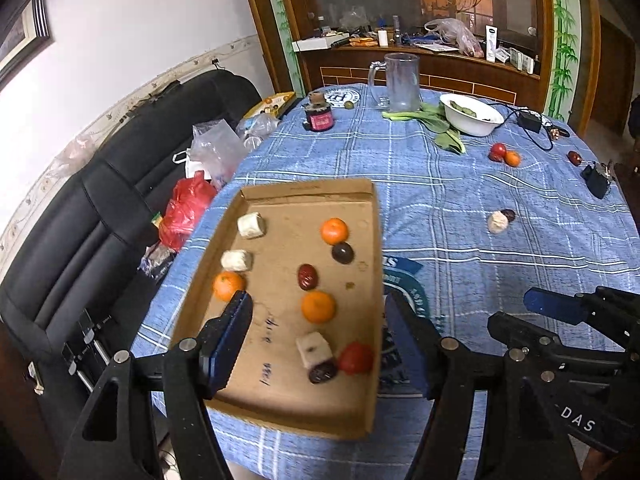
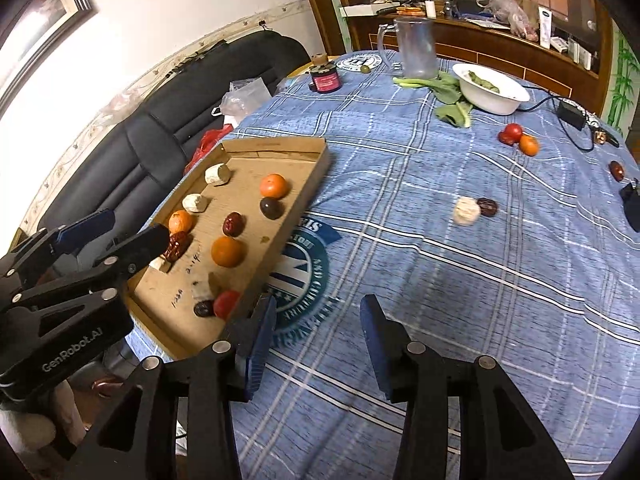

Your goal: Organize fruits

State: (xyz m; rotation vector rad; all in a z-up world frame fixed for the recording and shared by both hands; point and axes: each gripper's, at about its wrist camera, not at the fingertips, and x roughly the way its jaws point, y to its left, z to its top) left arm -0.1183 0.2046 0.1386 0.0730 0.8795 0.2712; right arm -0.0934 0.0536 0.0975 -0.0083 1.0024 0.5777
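Covering the round table (image 2: 460,264), a blue plaid cloth; a black sofa (image 1: 100,208) stands alongside.
Cardboard tray (image 1: 280,408) of oranges, dates and white pieces lies at the table's edge; left gripper (image 1: 316,344) and right gripper (image 2: 316,340) hover with jaws apart, empty.

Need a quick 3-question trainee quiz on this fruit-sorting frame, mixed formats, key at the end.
1. True or false: the cardboard tray already holds three oranges.
2. Which lies beside the pale chunk out on the blue tablecloth? A) an orange B) a dark date C) a tomato
3. Fill in: the left gripper and right gripper both stand ____, with nothing between the jaws.

Key: 1 true; 2 B; 3 open
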